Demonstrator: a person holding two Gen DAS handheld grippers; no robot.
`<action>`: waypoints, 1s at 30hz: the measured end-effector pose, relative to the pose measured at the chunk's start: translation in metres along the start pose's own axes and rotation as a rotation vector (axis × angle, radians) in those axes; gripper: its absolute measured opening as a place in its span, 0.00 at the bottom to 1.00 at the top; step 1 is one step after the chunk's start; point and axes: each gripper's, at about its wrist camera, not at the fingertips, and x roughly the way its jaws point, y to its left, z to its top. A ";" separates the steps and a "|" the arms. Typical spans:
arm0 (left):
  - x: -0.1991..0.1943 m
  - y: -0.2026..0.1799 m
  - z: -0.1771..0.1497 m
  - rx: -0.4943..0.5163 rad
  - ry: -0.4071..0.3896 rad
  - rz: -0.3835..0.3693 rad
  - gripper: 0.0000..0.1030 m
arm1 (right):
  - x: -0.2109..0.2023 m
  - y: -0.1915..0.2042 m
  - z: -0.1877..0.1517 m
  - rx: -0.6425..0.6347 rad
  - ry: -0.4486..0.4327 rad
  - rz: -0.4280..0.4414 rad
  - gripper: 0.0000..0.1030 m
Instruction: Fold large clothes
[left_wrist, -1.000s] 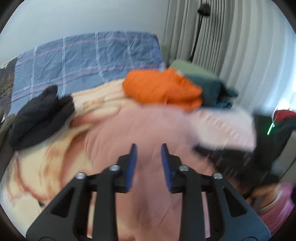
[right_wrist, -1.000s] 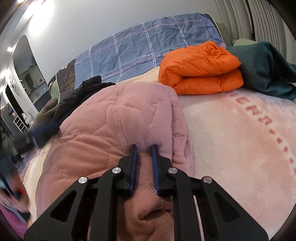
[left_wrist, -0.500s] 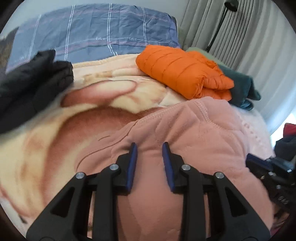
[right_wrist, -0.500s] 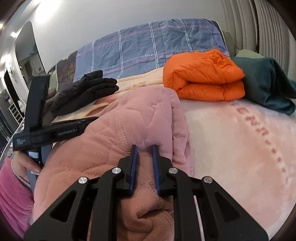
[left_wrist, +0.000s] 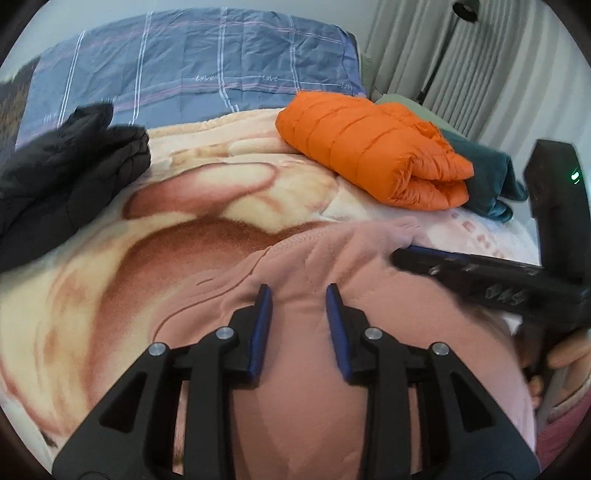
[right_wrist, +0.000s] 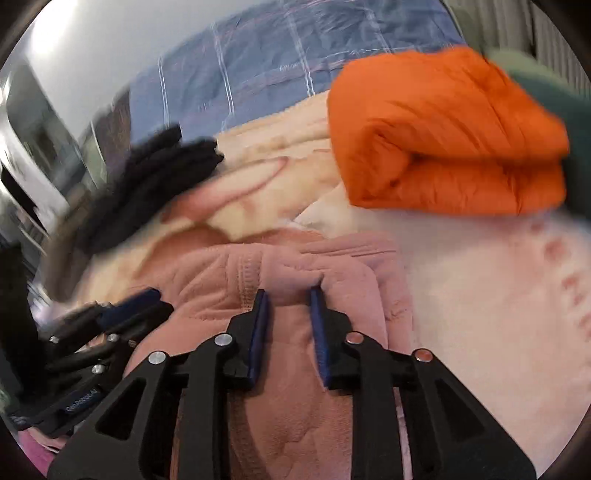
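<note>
Since 1 second ago the left gripper (left_wrist: 298, 291) has come down onto the pink quilted garment (left_wrist: 369, 362), and the right gripper (right_wrist: 286, 293) has slid across it, blurring that view; the orange jacket now looms larger in the right wrist view. The left gripper's blue pads (left_wrist: 263, 325) stand apart with a swell of pink fabric between them, not squeezed. The right gripper's jaws are opening, a ridge of the same garment (right_wrist: 295, 413) between the pads (right_wrist: 318, 332); whether they still press it I cannot tell. In the left wrist view the right gripper (left_wrist: 402, 254) lies across the garment's far right edge, with fingers (left_wrist: 565, 356) of the hand holding it showing below. The garment lies bunched at the near edge of the bed, on a cream and rust fleece blanket (left_wrist: 110, 266). Beyond it, toward the far right side of the bed, sits the folded orange puffer jacket (left_wrist: 369, 147), with a dark teal garment (left_wrist: 484, 177) touching its right side. A black garment (left_wrist: 62, 173) lies at the left edge. A blue plaid cover (left_wrist: 192, 70) spans the far end, with pleated curtains (left_wrist: 498, 66) behind.
</note>
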 end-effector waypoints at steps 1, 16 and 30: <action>0.001 -0.004 0.002 0.021 0.001 0.009 0.32 | 0.001 0.003 -0.002 -0.024 -0.008 -0.026 0.21; -0.064 -0.023 0.005 -0.013 -0.089 -0.212 0.50 | -0.018 0.021 -0.010 -0.085 -0.066 -0.090 0.22; -0.027 -0.044 -0.016 0.187 -0.016 -0.033 0.72 | -0.044 -0.020 -0.071 0.060 -0.068 -0.021 0.50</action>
